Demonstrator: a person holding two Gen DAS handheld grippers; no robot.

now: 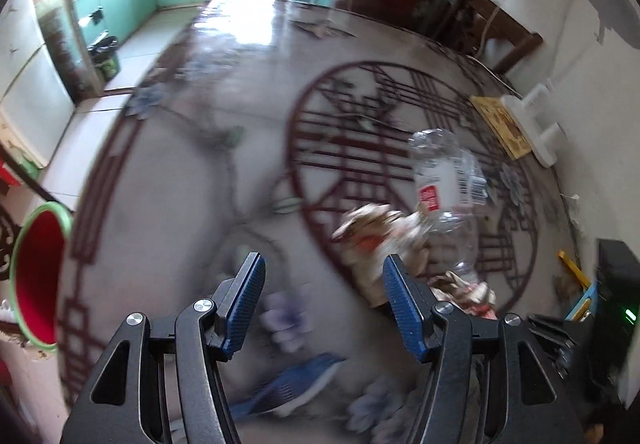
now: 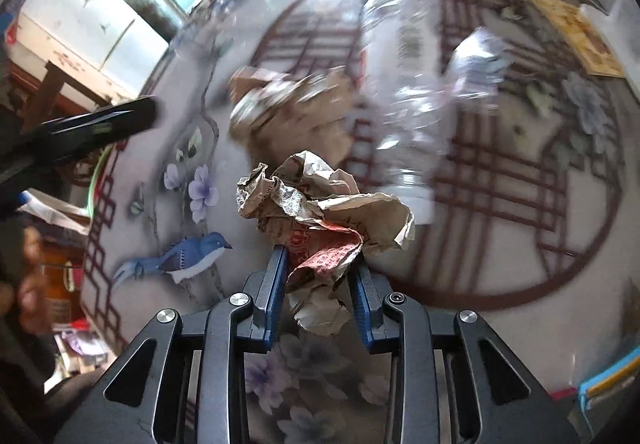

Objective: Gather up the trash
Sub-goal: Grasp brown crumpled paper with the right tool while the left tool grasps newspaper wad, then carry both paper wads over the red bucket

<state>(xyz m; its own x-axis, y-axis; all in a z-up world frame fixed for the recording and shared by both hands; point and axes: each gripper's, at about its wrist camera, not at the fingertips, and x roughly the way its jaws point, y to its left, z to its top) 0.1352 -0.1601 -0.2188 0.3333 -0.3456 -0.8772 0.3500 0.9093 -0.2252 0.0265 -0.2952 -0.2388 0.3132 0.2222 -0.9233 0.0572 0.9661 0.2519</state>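
Crumpled paper (image 2: 320, 211), tan with red print, sits between the blue pads (image 2: 276, 284) of our right hand-held gripper (image 2: 320, 280), which is clenched on its lower folds just above the worktop (image 2: 500, 276). Beside it on the painted surface we see a blue bird (image 2: 188, 252) and pale purple flowers (image 2: 200, 187). Our left hand-held gripper (image 1: 324, 300) hangs released, nothing between its pads, over the same worktop. Just beyond its right pad lies a second wad (image 1: 372, 232) of crumpled paper, and touching that, a clear plastic bottle (image 1: 448, 179) with a white label, lying on the dark red lattice circle (image 1: 320, 131). At the left edge we see a red bin (image 1: 38, 276) with a green rim.
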